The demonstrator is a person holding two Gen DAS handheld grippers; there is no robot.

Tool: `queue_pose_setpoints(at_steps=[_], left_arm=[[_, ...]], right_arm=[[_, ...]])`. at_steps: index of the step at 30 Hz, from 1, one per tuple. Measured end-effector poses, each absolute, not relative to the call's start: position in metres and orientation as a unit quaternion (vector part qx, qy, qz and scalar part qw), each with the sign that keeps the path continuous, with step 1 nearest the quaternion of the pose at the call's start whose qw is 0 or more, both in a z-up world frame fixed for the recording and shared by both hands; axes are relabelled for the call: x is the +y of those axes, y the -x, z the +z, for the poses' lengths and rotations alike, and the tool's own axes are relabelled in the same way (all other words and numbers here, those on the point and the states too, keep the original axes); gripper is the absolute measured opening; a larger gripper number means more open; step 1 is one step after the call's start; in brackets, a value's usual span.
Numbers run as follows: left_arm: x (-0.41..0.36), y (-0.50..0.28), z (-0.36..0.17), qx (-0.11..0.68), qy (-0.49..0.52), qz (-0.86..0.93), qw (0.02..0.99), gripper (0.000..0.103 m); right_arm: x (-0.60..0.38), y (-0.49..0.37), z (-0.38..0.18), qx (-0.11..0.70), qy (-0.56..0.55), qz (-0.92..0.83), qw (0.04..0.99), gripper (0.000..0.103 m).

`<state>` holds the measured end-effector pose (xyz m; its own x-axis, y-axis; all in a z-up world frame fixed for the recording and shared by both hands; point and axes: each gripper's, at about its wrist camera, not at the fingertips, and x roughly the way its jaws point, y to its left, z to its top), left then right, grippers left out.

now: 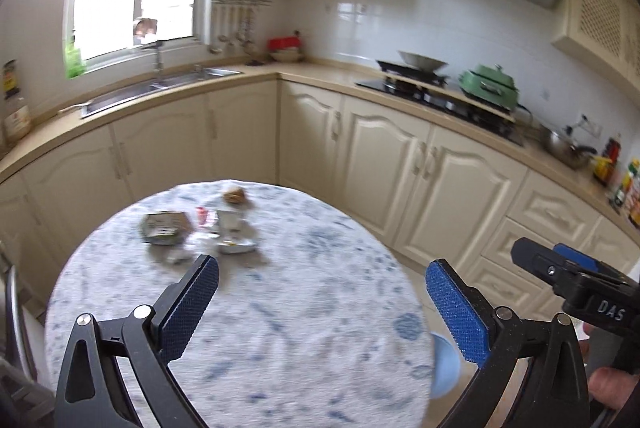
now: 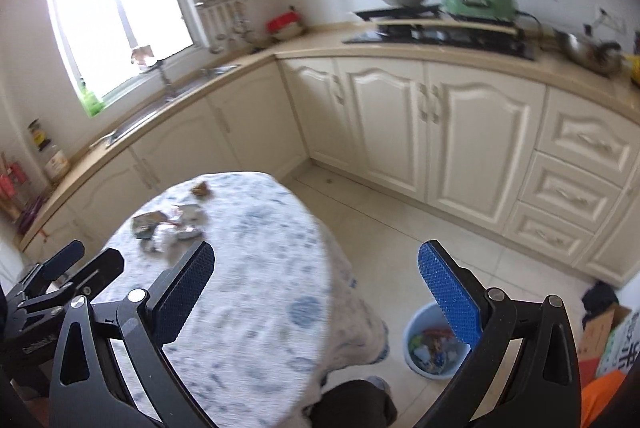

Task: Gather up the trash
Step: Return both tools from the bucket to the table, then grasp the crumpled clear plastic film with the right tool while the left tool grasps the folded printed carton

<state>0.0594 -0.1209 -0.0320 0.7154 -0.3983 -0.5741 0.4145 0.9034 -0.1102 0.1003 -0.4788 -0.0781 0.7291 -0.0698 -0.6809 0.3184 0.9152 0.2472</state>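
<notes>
Several pieces of trash lie at the far side of a round table (image 1: 280, 328) with a blue-patterned cloth: a crumpled silvery wrapper (image 1: 165, 228), a red-and-white packet (image 1: 205, 217), a white wrapper (image 1: 236, 245) and a brown crumpled lump (image 1: 234, 196). The same pile (image 2: 168, 224) shows in the right wrist view. My left gripper (image 1: 322, 292) is open and empty above the table's near half. My right gripper (image 2: 316, 280) is open and empty over the table's right edge. A light blue bin (image 2: 434, 344) holding trash stands on the floor right of the table; its rim (image 1: 446, 368) shows in the left wrist view.
Cream kitchen cabinets (image 1: 380, 164) run in an L behind the table, with a sink (image 1: 160, 88) and a stove (image 1: 436, 88) carrying a green pot (image 1: 488, 84). Tiled floor (image 2: 400, 228) lies between table and cabinets. Cardboard and bags (image 2: 608, 332) sit at the right.
</notes>
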Motion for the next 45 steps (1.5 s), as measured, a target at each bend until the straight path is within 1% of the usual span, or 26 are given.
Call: queue_pose_setpoints(at_steps=[8,14,19,26,32,35,37,40,44,45], left_arm=[[-0.040,-0.022,-0.011,0.275,0.011,-0.139,0.951,0.102],[0.005,-0.002,-0.003,0.260,0.032,-0.090,0.961,0.102],[0.025,0.004,-0.009,0.254,0.042,-0.061,0.964,0.102],[0.034,-0.031,-0.030,0.257,0.025,-0.045,0.965,0.102],[0.022,-0.095,-0.060,0.288,0.024,-0.046,0.956,0.102],[0.019,-0.133,-0.074,0.310,0.024,-0.046,0.949,0.102],[0.016,-0.158,-0.085,0.325,0.025,-0.045,0.944,0.102],[0.017,-0.185,-0.100,0.344,0.029,-0.042,0.938,0.102],[0.013,-0.220,-0.118,0.364,0.030,-0.039,0.930,0.102],[0.012,-0.226,-0.121,0.368,0.031,-0.039,0.928,0.102]], right_arm=[[-0.396,-0.128,-0.049,0.326,-0.135,-0.031,0.935,0.103],[-0.349,-0.146,-0.046,0.324,-0.116,0.006,0.939,0.103],[-0.318,-0.157,-0.051,0.328,-0.091,0.031,0.940,0.103],[-0.286,-0.193,-0.074,0.355,-0.062,0.061,0.931,0.103],[-0.266,-0.249,-0.125,0.412,-0.043,0.083,0.906,0.103],[-0.257,-0.277,-0.150,0.437,-0.037,0.096,0.894,0.097],[-0.250,-0.298,-0.170,0.453,-0.034,0.106,0.884,0.090],[-0.238,-0.326,-0.197,0.476,-0.026,0.118,0.871,0.082],[-0.226,-0.355,-0.230,0.494,-0.004,0.128,0.860,0.075],[-0.224,-0.358,-0.236,0.499,0.005,0.126,0.858,0.070]])
